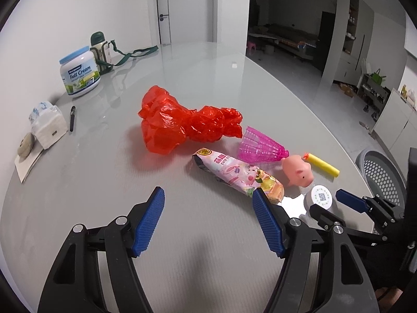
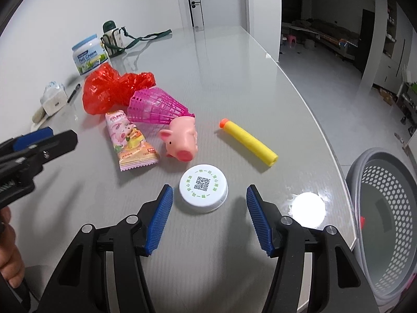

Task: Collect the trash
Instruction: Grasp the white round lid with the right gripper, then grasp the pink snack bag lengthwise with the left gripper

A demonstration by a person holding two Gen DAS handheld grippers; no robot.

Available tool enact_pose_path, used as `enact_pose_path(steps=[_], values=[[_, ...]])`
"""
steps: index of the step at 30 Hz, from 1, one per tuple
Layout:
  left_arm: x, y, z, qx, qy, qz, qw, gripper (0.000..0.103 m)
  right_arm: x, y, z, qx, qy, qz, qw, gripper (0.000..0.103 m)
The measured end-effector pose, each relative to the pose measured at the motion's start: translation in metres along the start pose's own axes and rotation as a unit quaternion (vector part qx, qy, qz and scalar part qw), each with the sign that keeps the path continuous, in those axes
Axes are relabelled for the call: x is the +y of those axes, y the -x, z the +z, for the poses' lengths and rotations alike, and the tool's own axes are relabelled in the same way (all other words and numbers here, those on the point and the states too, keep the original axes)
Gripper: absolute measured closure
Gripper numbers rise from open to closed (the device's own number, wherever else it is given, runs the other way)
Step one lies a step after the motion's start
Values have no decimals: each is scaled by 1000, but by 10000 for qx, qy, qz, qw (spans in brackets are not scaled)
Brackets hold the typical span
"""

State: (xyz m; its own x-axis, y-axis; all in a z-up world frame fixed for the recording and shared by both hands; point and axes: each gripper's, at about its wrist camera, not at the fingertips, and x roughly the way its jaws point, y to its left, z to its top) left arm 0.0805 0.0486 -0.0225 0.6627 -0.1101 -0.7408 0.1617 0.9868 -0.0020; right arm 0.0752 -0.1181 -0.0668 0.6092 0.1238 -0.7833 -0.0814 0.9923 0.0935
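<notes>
A crumpled red plastic bag (image 1: 182, 125) (image 2: 112, 88) lies mid-table. Beside it are a pink snack wrapper (image 1: 239, 177) (image 2: 131, 142), a pink plastic shuttlecock (image 1: 260, 146) (image 2: 156, 108), a pink toy pig (image 1: 297, 173) (image 2: 182, 140), a yellow foam dart (image 1: 323, 165) (image 2: 247, 142) and a white lid (image 1: 319, 198) (image 2: 203, 187). My left gripper (image 1: 208, 198) is open over bare table, its right pad at the wrapper's near end. My right gripper (image 2: 209, 193) is open, with the lid just ahead between its tips; it shows in the left wrist view (image 1: 346, 203).
A grey perforated bin (image 2: 378, 208) (image 1: 380, 172) stands off the table's right edge. At the far left are a milk powder tub (image 1: 79, 71), a flask with a green strap (image 1: 100, 44), a tissue pack (image 1: 47, 124) and a pen (image 1: 72, 118). A hand (image 2: 10, 255) shows lower left.
</notes>
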Motion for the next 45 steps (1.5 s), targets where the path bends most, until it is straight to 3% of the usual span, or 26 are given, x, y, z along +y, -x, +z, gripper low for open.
enact_pose_path(steps=[5, 9, 20, 31, 40, 45], values=[[1, -4, 2, 18, 52, -23, 10000, 34, 0, -3, 0, -86, 17, 1, 10000, 47], [1, -14, 1, 143, 85, 7, 9999, 34, -6, -4, 2, -190, -67, 65, 9998, 64], [-5, -44, 12, 625, 212, 128, 9977, 34, -28, -4, 10, -83, -192, 432, 9988, 64], [-21, -42, 18, 520, 315, -167, 9980, 34, -41, 11, 5, -70, -256, 298, 9992, 64], [-34, -46, 23, 351, 496, 4, 9982, 28, -49, 29, -3, -372, -329, 315, 9983, 64], [-34, -59, 21, 469, 706, 186, 9962, 28, -50, 35, -9, -502, -326, 355, 9976, 64]])
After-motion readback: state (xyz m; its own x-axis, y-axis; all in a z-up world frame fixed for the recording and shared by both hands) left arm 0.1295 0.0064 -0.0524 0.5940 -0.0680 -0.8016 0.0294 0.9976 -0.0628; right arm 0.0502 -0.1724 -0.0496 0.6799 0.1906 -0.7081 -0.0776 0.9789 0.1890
